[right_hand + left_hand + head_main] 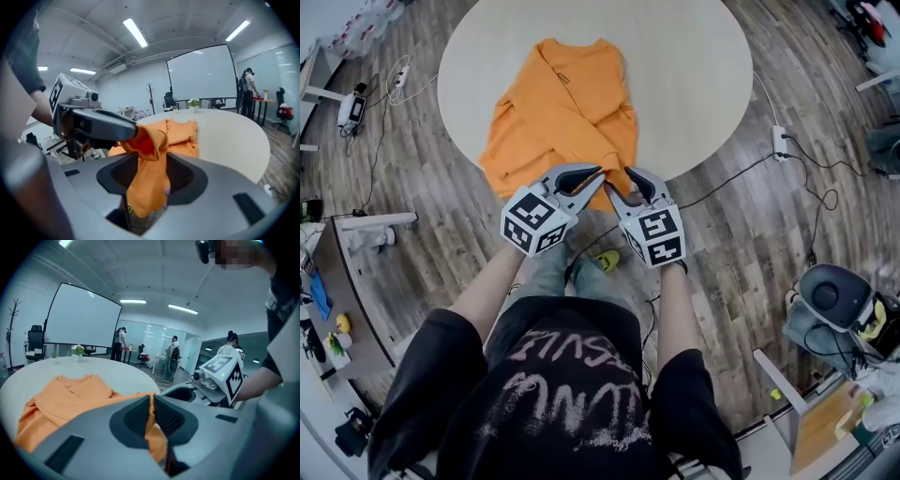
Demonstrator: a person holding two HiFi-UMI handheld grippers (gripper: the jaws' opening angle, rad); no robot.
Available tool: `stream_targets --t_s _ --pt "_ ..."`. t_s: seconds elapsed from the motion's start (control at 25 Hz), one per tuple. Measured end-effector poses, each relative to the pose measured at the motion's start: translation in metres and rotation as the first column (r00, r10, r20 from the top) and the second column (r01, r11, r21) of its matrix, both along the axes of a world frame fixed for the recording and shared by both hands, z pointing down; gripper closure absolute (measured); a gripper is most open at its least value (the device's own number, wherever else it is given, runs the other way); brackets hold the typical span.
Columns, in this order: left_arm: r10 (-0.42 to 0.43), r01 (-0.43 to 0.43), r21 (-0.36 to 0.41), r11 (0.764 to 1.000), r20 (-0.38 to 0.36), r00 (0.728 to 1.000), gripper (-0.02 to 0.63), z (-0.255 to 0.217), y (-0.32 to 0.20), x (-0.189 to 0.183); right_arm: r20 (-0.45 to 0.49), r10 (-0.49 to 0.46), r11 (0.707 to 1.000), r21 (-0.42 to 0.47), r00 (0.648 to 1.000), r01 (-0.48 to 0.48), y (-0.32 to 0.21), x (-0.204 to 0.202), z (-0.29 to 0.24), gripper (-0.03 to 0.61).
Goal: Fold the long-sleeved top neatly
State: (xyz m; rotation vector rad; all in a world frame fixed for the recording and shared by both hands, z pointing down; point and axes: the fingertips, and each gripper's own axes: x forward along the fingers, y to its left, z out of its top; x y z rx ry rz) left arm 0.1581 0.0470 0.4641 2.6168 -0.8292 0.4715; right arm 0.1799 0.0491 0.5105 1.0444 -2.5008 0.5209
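Long-sleeved top (567, 103), 1, on table (694, 75); 2 claws: L claw (598, 172) tight on edge; R claw (619, 183) spread, top slack between

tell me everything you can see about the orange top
The orange long-sleeved top looks like soft knit cloth, collar at the far end, a small dark mark on the chest. It lies rumpled on the round pale table, one sleeve folded diagonally across the front, its near edge lifted off the rim. The left gripper is shut on that edge; a fold hangs loose between the open jaws of the right gripper.
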Motion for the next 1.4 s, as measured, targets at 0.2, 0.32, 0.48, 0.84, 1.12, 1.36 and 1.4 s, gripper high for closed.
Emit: stream_targets --t_s 0.2,0.32,0.48,0.84,1.12,1.36,1.4 --pt "0.036 -0.036 0.019 0.999 0.012 0.999 0.581 -0.003 0.004 0.006 -0.118 0.054 0.998 0.045 0.992 -0.049 -0.019 0.005 0.004 0.563" --pt "0.043 -0.042 0.057 0.997 -0.006 0.999 0.581 -0.012 0.008 0.009 -0.146 0.063 0.986 0.164 0.987 -0.039 -0.023 0.015 -0.022 0.566" --pt "0.079 -0.079 -0.007 0.997 0.061 0.995 0.581 0.032 0.027 0.009 -0.254 -0.010 0.985 0.165 0.967 0.054 -0.006 0.026 -0.005 0.565" --pt "0.123 -0.105 -0.105 0.989 0.186 0.975 0.580 0.097 0.059 -0.005 -0.304 -0.117 0.992 0.019 0.945 0.128 0.043 0.020 0.060 0.561" --pt "0.175 -0.148 -0.156 0.977 0.181 0.968 0.519 0.106 0.078 -0.013 -0.228 -0.073 0.990 -0.131 0.971 0.044 0.068 0.031 0.089 0.463" --pt "0.205 -0.158 -0.208 0.965 0.231 0.951 0.472 0.117 0.106 -0.064 -0.158 -0.007 0.969 -0.244 0.987 -0.033 0.094 0.039 0.113 0.392" --pt "0.191 -0.135 -0.224 0.965 0.248 0.950 0.472 0.123 0.110 -0.078 -0.145 0.003 0.963 -0.266 0.989 -0.042 0.097 0.038 0.118 0.380"
